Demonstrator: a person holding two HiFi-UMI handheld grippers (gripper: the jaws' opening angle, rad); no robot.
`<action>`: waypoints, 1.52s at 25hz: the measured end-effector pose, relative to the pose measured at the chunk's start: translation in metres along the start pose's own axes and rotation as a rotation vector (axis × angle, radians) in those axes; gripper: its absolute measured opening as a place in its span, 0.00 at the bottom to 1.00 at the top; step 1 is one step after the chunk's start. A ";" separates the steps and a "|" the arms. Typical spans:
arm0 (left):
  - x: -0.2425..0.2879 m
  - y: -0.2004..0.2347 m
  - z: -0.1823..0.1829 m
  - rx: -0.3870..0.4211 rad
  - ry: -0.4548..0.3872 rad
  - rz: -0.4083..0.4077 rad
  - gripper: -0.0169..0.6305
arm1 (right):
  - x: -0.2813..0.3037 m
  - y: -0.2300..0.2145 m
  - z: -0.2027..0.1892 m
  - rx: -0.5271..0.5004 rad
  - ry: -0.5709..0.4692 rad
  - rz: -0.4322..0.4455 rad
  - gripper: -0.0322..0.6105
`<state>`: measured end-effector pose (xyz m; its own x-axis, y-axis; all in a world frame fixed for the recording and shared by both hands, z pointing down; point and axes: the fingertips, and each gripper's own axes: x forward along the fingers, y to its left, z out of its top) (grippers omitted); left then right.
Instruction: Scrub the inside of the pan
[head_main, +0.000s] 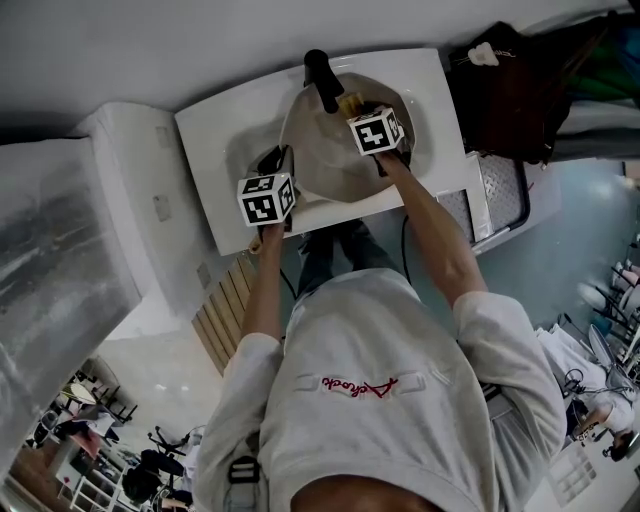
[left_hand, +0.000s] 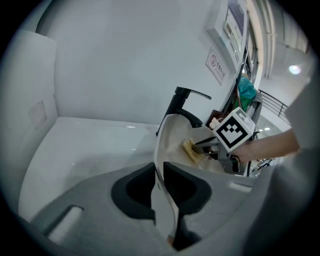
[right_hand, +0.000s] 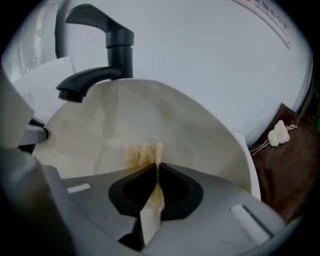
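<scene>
A cream-lined pan (head_main: 320, 160) stands tilted in the white sink (head_main: 215, 135), below the black faucet (head_main: 322, 78). My left gripper (head_main: 279, 165) is shut on the pan's near rim; in the left gripper view the thin rim (left_hand: 160, 192) runs between its jaws. My right gripper (head_main: 352, 108) is inside the pan, shut on a yellow scrub pad (right_hand: 142, 154) that lies against the pan's inner wall (right_hand: 185, 125). From the left gripper view the pad (left_hand: 190, 151) shows at the tips of the right gripper (left_hand: 202, 146).
The faucet spout (right_hand: 80, 82) overhangs the pan's upper left edge. A dark brown bag (right_hand: 292, 165) with a white charm (right_hand: 277, 134) sits right of the sink. A metal rack (head_main: 500, 195) hangs beside the sink's right end. A wall stands close behind.
</scene>
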<state>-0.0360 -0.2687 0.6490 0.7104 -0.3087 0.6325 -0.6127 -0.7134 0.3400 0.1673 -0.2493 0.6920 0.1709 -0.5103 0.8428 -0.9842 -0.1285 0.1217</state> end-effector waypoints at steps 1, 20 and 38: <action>0.000 0.000 0.000 0.000 -0.001 -0.001 0.11 | 0.000 -0.003 -0.004 0.005 0.008 -0.006 0.09; -0.001 -0.001 0.001 0.002 -0.004 -0.004 0.11 | -0.007 0.116 -0.040 -0.181 0.052 0.161 0.09; 0.000 -0.001 0.000 0.001 -0.003 -0.009 0.11 | 0.001 0.047 0.003 -0.041 0.004 0.057 0.09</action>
<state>-0.0354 -0.2685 0.6487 0.7169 -0.3039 0.6275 -0.6061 -0.7165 0.3454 0.1217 -0.2586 0.6966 0.1140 -0.5126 0.8511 -0.9935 -0.0639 0.0946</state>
